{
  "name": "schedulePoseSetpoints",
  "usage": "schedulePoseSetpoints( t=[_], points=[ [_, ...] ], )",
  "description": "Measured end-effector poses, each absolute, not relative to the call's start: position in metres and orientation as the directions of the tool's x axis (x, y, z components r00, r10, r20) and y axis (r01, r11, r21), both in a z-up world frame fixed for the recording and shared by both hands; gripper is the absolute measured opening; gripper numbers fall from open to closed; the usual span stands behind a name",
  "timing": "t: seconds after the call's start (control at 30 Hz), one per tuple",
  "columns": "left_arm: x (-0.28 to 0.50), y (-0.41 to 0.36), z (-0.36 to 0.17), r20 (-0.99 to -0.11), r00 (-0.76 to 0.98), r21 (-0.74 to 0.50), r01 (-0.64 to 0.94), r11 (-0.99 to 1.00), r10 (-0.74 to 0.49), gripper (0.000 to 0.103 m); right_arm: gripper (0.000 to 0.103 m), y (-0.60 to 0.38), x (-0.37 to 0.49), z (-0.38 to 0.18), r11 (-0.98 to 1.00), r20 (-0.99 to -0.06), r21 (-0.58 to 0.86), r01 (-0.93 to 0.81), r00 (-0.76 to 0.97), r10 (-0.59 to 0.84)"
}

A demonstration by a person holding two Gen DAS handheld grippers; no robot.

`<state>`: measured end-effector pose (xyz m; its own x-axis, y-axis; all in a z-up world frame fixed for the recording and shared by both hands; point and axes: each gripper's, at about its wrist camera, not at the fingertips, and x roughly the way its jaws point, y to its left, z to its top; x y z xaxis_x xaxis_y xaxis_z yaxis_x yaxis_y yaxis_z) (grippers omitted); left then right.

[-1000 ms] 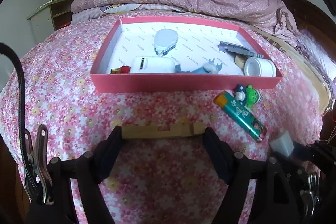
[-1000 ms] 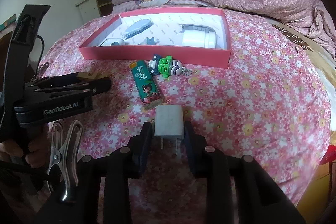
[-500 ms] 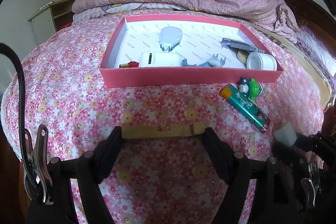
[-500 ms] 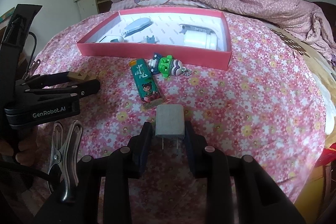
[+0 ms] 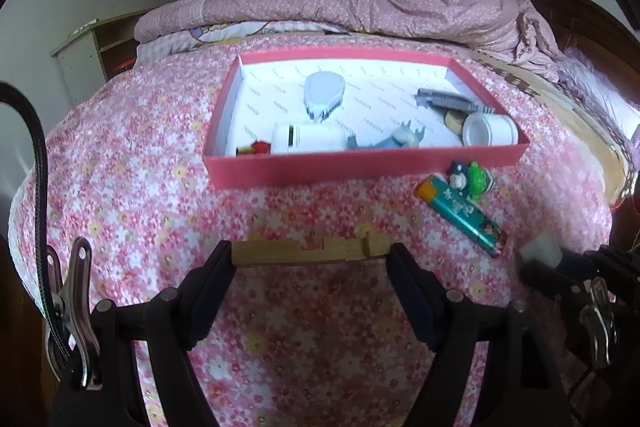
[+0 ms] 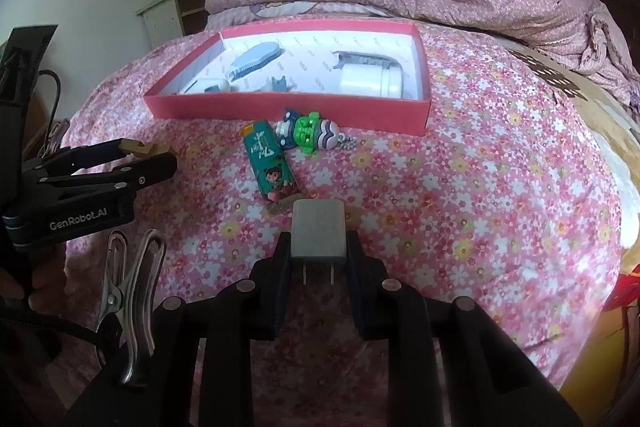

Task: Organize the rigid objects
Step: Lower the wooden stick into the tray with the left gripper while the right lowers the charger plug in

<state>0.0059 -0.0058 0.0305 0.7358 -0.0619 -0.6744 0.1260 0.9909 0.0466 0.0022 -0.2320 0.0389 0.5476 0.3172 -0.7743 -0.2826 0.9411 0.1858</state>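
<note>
My left gripper [image 5: 311, 255] is shut on a wooden stick [image 5: 280, 253], gripped end to end and held above the flowered bedspread in front of the pink box [image 5: 360, 167]. In the right wrist view my right gripper [image 6: 319, 243] has a white charger plug [image 6: 318, 227] between its closing jaws. Both pads touch the plug's sides and its prongs point back at the camera. A green lighter [image 6: 268, 163] and a green toy keychain [image 6: 308, 133] lie between the plug and the box [image 6: 280, 107]. The left gripper [image 6: 148, 155] shows at the left.
The box holds a brush [image 5: 322, 97], a white case [image 5: 308, 139], a white jar [image 5: 490, 129], a grey tool [image 5: 444, 101] and a small blue-grey figure [image 5: 400, 139]. A rolled quilt [image 5: 360, 3] lies behind it. The bed drops off at the right.
The right gripper's fingers have closed in against the charger plug's sides. The left gripper still holds the wooden stick in about the same place.
</note>
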Motion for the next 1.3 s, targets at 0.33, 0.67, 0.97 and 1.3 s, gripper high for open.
schedulePoseSetpoints(
  t=[0.33,0.67,0.97,1.3],
  points=[
    [0.024,0.001,0.056,-0.661,0.745,0.03,0.139,0.99,-0.085,0.081,0.026,-0.24,0.022,0.057,0.927,-0.749,0.253,-0.278,0.55,0.369],
    [0.063,0.002,0.076,-0.668,0.735,0.012,0.168,0.986,-0.117,0.081,0.026,-0.24,0.058,0.078,0.928,-0.748,0.24,-0.285,0.554,0.364],
    [0.118,0.001,0.084,-0.685,0.718,0.015,0.18,0.984,-0.121,0.081,0.026,-0.237,0.11,0.091,0.937,-0.758,0.2,-0.286,0.561,0.333],
    [0.162,-0.001,0.067,-0.724,0.679,-0.016,0.161,0.987,-0.123,0.081,0.026,-0.234,0.179,0.082,0.942,-0.779,0.193,-0.276,0.54,0.318]
  ],
)
